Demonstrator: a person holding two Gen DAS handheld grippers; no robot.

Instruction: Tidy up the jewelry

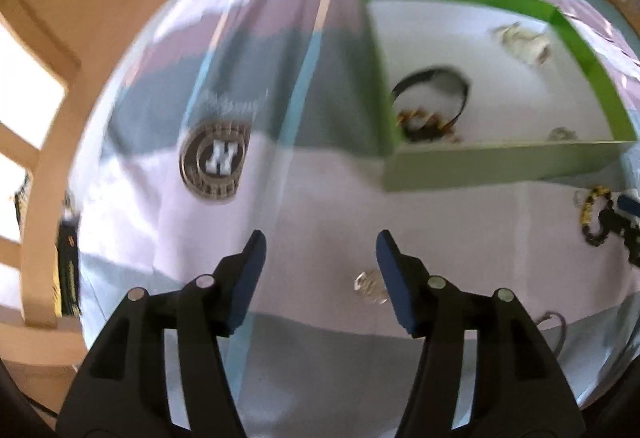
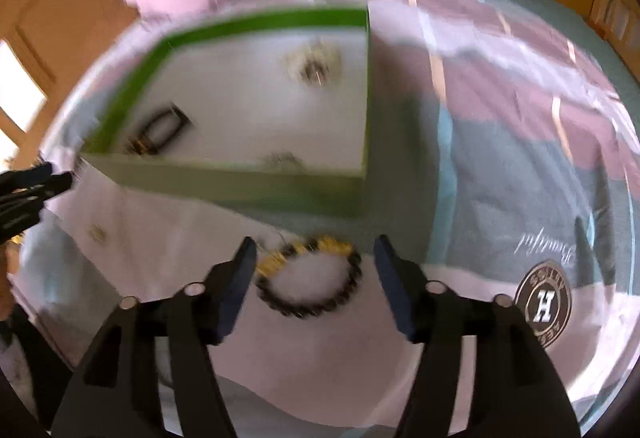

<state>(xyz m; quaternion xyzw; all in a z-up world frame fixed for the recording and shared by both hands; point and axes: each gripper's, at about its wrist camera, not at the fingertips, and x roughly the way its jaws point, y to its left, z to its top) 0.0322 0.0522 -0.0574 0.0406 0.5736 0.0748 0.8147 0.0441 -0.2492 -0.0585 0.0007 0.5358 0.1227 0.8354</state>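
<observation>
The right tongs [image 2: 314, 264] hang spread over the bed [image 2: 500, 166], a beaded bracelet [image 2: 310, 280] lying loose between their fingers, just in front of the green box [image 2: 240, 182]. The left tongs [image 1: 320, 258] are spread too, grasping nothing, a small clear trinket [image 1: 370, 288] beside one finger. Farther off, the box holds a black band [image 1: 434, 100] and pale jewelry [image 1: 522, 42].

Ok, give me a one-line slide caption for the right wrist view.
Open right gripper poised over a black-and-yellow beaded bracelet on the bedspread, just in front of the green box.
</observation>
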